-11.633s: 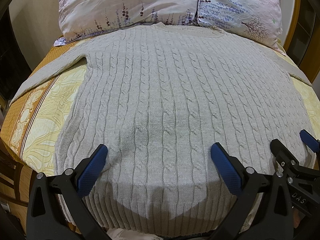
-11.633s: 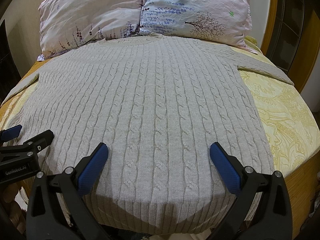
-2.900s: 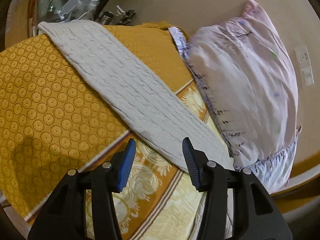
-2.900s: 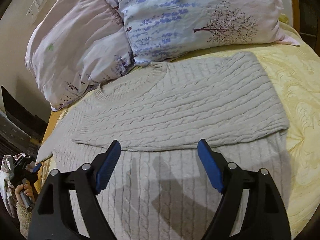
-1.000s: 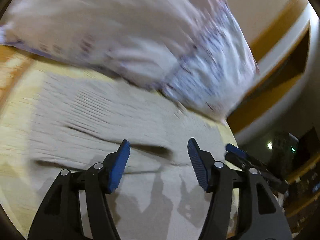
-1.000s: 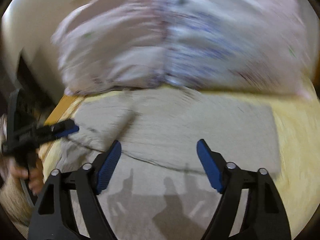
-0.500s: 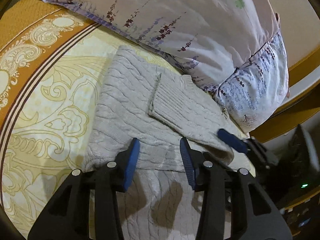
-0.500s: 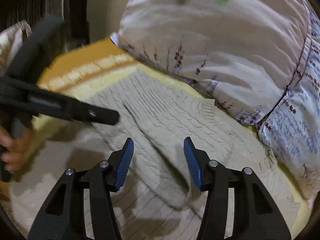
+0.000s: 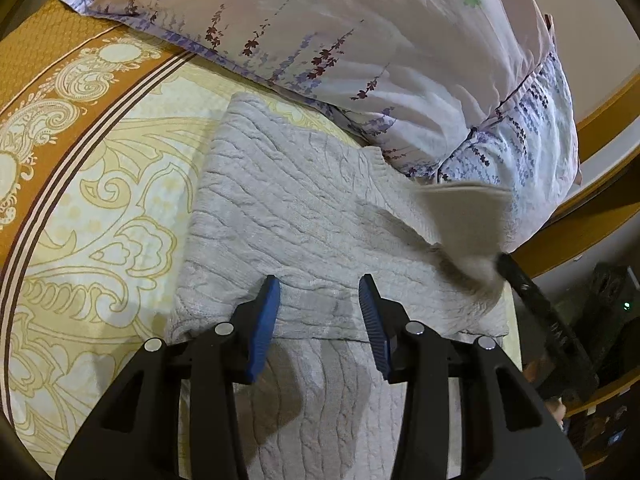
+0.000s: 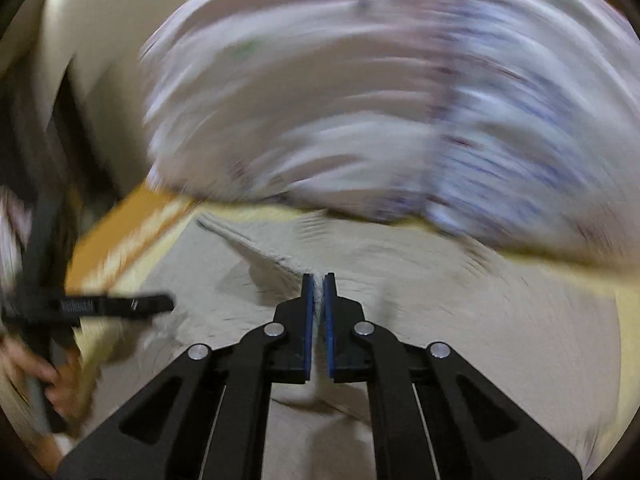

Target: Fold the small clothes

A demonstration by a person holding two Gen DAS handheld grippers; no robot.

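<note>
Pillows [image 9: 360, 40] back the bed [image 9: 80, 200] where the sweater [image 9: 280, 220] lies part-folded. Right gripper [image 10: 319, 284] pinches its sleeve [image 9: 464, 216] to carry it across; left gripper [image 9: 319, 300] hovers, jaws apart.

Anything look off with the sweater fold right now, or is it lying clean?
Not clean: the right gripper is shut on a sweater sleeve, which is lifted off the sweater near the pillows. The left gripper is open above the fold.

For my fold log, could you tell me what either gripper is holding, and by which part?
The right gripper is shut on the sweater's sleeve, pinching its fabric edge. The left gripper is open over the sweater, holding nothing.
</note>
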